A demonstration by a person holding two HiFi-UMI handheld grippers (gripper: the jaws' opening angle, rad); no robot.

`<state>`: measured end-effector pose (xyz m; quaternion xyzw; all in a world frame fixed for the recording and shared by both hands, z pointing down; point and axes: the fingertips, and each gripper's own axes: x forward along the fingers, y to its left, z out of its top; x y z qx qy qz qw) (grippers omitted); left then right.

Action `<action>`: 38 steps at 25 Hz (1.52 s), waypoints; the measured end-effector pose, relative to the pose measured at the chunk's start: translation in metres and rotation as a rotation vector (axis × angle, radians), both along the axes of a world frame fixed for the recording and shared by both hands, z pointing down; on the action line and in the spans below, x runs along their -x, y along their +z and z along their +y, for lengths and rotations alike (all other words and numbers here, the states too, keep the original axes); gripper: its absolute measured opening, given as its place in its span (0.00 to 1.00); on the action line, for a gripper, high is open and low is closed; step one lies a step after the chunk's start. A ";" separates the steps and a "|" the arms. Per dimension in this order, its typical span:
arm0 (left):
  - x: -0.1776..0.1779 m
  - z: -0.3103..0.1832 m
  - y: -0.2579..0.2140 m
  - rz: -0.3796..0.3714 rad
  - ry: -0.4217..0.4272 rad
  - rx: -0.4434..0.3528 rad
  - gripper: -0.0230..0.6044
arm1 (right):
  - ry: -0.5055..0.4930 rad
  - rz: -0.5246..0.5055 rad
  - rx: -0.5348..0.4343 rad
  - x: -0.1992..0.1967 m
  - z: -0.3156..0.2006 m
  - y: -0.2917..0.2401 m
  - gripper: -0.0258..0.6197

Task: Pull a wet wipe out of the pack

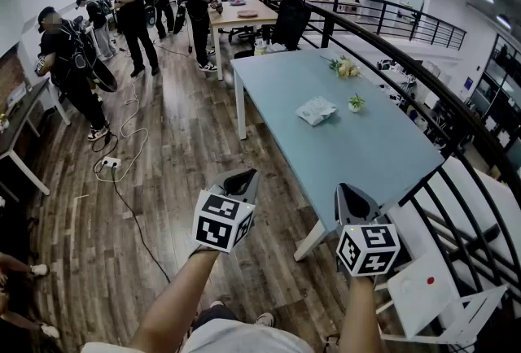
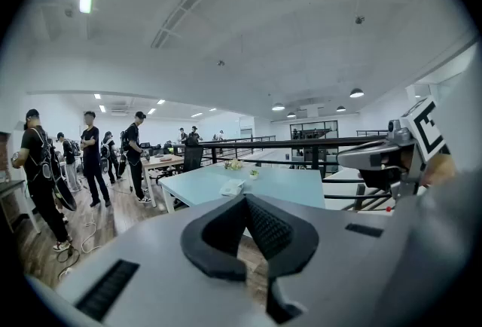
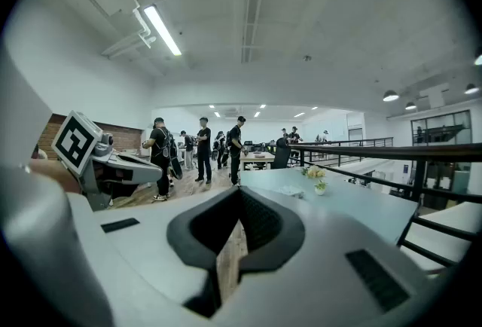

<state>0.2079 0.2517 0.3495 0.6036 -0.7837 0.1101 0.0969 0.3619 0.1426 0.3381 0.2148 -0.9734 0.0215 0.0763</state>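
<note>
Tabletop (image 1: pixel 383 150) wipe pack (image 1: pixel 316 110), beyond right gripper (image 1: pixel 348 193)

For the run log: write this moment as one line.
left gripper: shut, empty | right gripper: shut, empty | wipe pack: on table, untouched

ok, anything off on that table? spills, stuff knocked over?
Nothing stands out. The wipe pack lies on the blue table, the small plant pot beside it stands upright, the flowers sit farther back, and no spill shows. The left gripper and right gripper are short of the table, jaws together, empty.
</note>
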 end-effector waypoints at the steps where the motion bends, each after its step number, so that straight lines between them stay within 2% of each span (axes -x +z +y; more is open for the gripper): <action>1: -0.002 -0.002 0.002 0.001 -0.002 0.002 0.02 | 0.003 -0.004 -0.001 -0.002 -0.002 0.001 0.04; 20: -0.002 -0.030 0.016 -0.007 0.003 0.024 0.03 | 0.004 -0.023 0.016 0.005 -0.024 0.014 0.06; 28: 0.026 -0.056 0.024 0.014 0.028 0.020 0.03 | 0.016 -0.015 0.017 0.034 -0.046 0.019 0.13; 38: 0.094 -0.102 0.027 0.034 0.090 0.016 0.03 | 0.079 0.004 0.025 0.099 -0.080 0.026 0.19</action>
